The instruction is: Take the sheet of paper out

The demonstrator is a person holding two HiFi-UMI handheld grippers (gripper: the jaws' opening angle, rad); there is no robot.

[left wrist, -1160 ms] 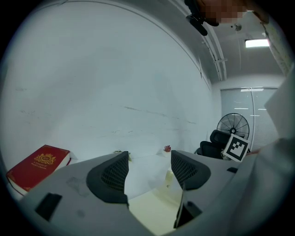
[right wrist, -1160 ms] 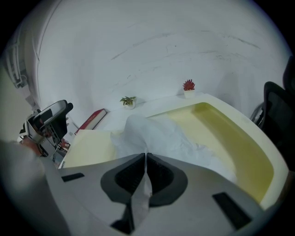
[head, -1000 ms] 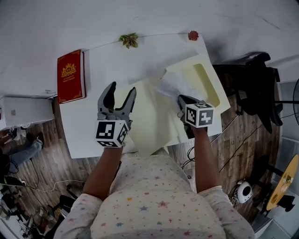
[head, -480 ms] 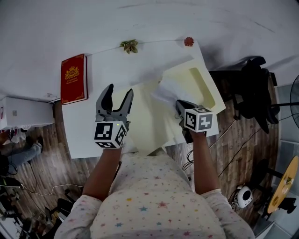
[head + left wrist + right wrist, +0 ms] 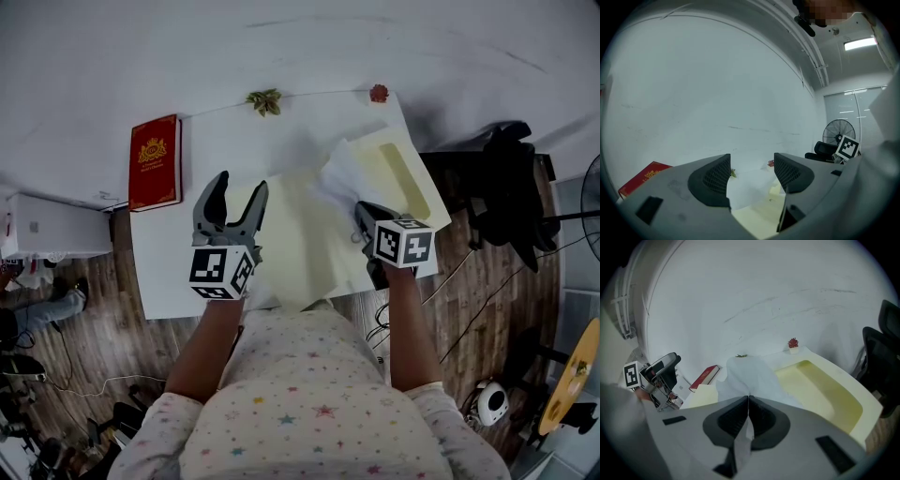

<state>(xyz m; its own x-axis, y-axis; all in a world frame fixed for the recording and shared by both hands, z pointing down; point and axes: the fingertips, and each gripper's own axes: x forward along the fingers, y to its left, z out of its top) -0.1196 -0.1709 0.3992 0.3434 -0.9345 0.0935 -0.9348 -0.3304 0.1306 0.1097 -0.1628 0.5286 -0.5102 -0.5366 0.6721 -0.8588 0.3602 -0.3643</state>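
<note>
Far left in the head view, off the table edge, sits a white boxy unit (image 5: 47,225). Next to it, on the white rectangular tabletop (image 5: 225,141), a red hardback book w/ gold emblem (image 5: 156,161) lies flat near the left edge, well apart from the rest.

My left gripper (image 5: 240,190) hovers above the table's near-left part, by the left edge of a pale yellow card folder (image 5: 300,248). Its jaws are spread wide w/ nothing btwn them; its own view shows only tabletop & yellow card through the gap. At the far table edge behind it stands a small green leaf ornament (image 5: 265,99).

The folder lies opened flat across the table's middle. A thin white sheet of paper (image 5: 339,176) stands up off it, rumpled, above the folder's right part. The sheet's near edge is pinched in my right gripper (image 5: 367,216); the right gripper view shows both jaws pressed together on the paper, which billows up & away from them.

Further right come a small red flower ornament (image 5: 379,93) at the far corner, the folder's shallow recessed tray half (image 5: 408,173) reaching the right table edge, then a black office chair (image 5: 511,187) on the wood floor
</note>
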